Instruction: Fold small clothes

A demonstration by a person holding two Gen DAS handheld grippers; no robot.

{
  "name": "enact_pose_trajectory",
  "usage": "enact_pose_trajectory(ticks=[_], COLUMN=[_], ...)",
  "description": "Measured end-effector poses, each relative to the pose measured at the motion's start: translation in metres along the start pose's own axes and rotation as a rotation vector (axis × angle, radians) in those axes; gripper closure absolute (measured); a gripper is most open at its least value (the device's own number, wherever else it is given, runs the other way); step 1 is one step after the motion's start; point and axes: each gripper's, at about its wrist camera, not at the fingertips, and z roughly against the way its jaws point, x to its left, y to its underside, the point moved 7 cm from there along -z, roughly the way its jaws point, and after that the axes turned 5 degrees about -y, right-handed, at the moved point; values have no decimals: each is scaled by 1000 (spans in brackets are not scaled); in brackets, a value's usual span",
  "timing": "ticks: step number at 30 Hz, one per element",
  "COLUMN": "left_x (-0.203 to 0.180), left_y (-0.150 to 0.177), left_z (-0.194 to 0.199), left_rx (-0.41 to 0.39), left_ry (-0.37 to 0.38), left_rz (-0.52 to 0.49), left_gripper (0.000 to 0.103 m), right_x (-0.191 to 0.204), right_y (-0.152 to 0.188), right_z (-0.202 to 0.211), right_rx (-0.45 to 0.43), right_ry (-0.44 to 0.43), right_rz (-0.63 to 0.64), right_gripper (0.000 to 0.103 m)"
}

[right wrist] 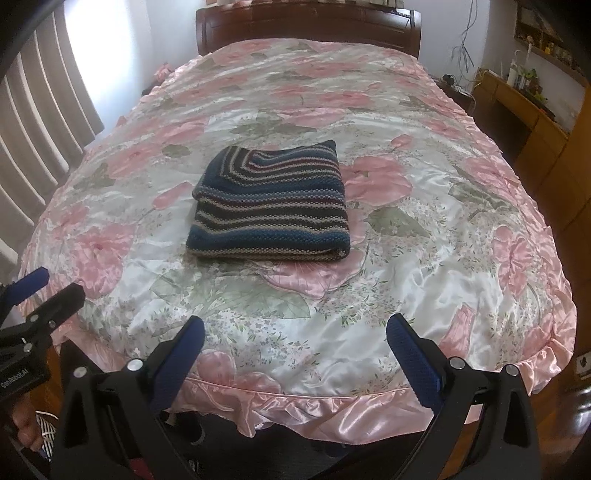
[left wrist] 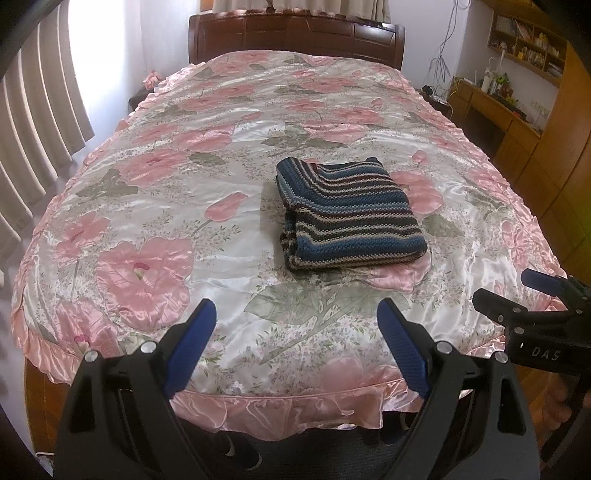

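A striped knit garment (left wrist: 347,212) in blue, dark and cream lies folded into a thick rectangle on the floral bedspread (left wrist: 166,206); the right wrist view has it as the garment (right wrist: 271,206) near the bed's middle. My left gripper (left wrist: 297,317) is open, held back over the bed's near edge with nothing between its blue pads. My right gripper (right wrist: 295,334) is open too, also well short of the garment. Each gripper shows in the other's view: the right gripper (left wrist: 517,291) at the right, the left gripper (right wrist: 51,288) at the left.
The pink frilled hem (left wrist: 288,410) marks the bed's near edge. A dark wooden headboard (left wrist: 295,35) stands at the far end. Curtains (left wrist: 33,122) hang on the left. A wooden desk (left wrist: 495,114) and shelves with clutter fill the right. A hand (right wrist: 26,424) grips the left tool.
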Motion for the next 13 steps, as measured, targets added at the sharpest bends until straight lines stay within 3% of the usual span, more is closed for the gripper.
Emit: enact_pose_trajectory(ticks=[13], left_x=[4], left_y=[3], left_z=[-5], left_rx=[14], left_ry=[-4], left_rz=[-1], left_gripper=[15], right_x=[-8], right_y=[1], right_z=[-6], right_rx=[17], right_ry=[-7], right_rz=[6], right_gripper=[4])
